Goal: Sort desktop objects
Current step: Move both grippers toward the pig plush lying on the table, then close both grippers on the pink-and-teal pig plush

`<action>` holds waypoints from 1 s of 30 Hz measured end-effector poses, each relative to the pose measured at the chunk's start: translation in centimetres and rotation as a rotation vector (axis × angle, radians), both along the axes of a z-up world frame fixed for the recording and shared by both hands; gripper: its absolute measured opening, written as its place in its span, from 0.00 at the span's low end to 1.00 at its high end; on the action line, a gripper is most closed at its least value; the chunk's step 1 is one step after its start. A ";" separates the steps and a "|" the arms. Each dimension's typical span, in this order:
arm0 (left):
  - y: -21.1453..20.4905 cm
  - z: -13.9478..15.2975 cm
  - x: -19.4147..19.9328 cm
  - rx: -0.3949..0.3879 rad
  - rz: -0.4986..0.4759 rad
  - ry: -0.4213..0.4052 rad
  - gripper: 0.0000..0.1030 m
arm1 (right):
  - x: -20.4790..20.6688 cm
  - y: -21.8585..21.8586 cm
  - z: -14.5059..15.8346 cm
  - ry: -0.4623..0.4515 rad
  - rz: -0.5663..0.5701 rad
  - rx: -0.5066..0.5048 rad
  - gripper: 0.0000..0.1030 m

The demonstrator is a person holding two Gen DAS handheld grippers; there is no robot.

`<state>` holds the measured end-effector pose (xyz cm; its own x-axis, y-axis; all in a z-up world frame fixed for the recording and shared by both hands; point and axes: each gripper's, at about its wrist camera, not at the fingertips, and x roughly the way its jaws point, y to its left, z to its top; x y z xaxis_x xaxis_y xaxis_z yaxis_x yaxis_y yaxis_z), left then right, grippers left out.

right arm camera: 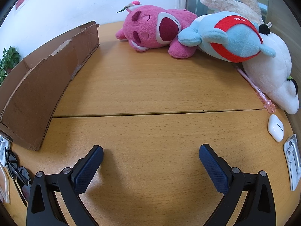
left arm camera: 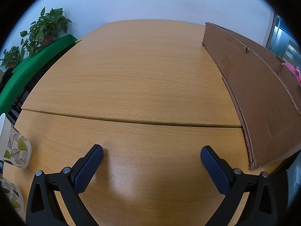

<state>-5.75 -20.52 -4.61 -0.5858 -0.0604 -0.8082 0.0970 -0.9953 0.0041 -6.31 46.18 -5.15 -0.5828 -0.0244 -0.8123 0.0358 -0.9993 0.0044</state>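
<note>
While both jaws are held wide apart and empty, the left gripper (left arm camera: pixel 151 153) and right gripper (right arm camera: pixel 151 153) are poised over a wooden table (left arm camera: pixel 131 71) crossed by a seam. A cardboard box (left arm camera: pixel 263 101) is seen at three o'clock in the left view, leaf-printed cups (left arm camera: pixel 16 148) at nine, potted plants (left arm camera: pixel 47 28) against the white wall (left arm camera: pixel 150 0) at ten. Plush toys (right arm camera: pixel 207 32) are piled at one o'clock in the right view, an earbud case (right arm camera: pixel 275 130) at three, sunglasses (right arm camera: pixel 17 173) at eight.

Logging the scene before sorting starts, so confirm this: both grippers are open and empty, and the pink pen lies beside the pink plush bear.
One detail is wrong. In the right wrist view the pink pen lies against the white plush toy, not beside the pink plush bear. The rest holds: the left gripper and right gripper are both open and empty.
</note>
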 end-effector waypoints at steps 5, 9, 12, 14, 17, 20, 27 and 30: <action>1.0 2.6 3.8 -0.002 0.033 0.119 0.99 | 1.4 -0.3 0.2 -0.016 -0.045 -0.001 1.00; 2.5 9.8 9.3 0.066 -0.005 0.313 1.00 | 5.4 -2.2 1.6 0.026 0.013 -0.010 1.00; 5.2 15.0 13.6 0.014 -0.041 0.442 1.00 | 9.8 -5.2 5.7 0.149 0.104 0.014 1.00; 7.0 17.3 16.0 -0.018 -0.053 0.526 1.00 | 12.8 -7.6 9.3 0.248 0.171 -0.010 1.00; 9.7 19.6 19.1 -0.036 -0.084 0.617 1.00 | 17.4 -11.1 14.6 0.401 0.246 -0.047 1.00; 11.8 19.8 21.1 0.010 -0.156 0.623 1.00 | 21.4 -14.8 18.5 0.492 0.354 -0.080 1.00; 14.6 15.2 23.5 0.196 -0.265 0.507 1.00 | 28.6 -21.4 19.3 0.631 0.428 -0.103 1.00; 14.8 13.3 24.1 0.243 -0.248 0.457 1.00 | 29.4 -23.8 17.0 0.550 0.474 -0.224 1.00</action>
